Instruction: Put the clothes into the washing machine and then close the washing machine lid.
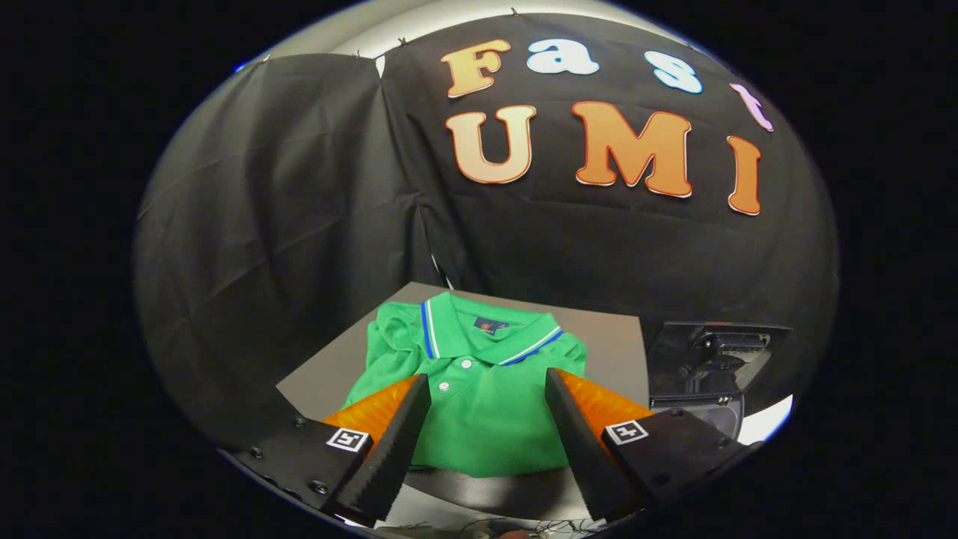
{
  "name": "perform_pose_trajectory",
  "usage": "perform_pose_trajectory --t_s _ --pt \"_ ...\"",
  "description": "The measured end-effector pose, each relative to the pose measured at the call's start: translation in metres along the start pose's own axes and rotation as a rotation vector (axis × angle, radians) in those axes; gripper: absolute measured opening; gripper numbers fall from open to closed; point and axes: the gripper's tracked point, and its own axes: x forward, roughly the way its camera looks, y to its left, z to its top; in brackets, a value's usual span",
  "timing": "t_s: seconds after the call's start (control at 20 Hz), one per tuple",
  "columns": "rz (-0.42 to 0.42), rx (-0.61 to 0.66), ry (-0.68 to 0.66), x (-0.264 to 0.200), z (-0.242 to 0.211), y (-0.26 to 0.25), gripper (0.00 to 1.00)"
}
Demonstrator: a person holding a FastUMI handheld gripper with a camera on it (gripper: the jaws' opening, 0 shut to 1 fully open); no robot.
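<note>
A folded green polo shirt (479, 374) with a blue and white striped collar lies on a grey table (606, 337). My gripper (488, 382) hovers above the shirt's near half, open, with a wide gap between the fingers and nothing held. The shirt's buttoned placket runs down between the two fingers, and its collar lies just beyond them. To the right of the table stands the washing machine (711, 359), its dark lid raised and part of its white body visible below; the inside of the drum is hidden.
Black cloth walls close off the booth behind and to the left of the table. Bare grey tabletop lies on both sides of the shirt. The table's near edge runs just under the fingers.
</note>
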Motion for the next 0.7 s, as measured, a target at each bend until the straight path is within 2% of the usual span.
perform_pose_trajectory --t_s 0.15,0.7 --pt "-0.007 -0.022 0.058 0.007 -0.015 0.003 0.99" --pt "-0.015 -0.028 0.123 0.013 -0.029 0.0 0.99"
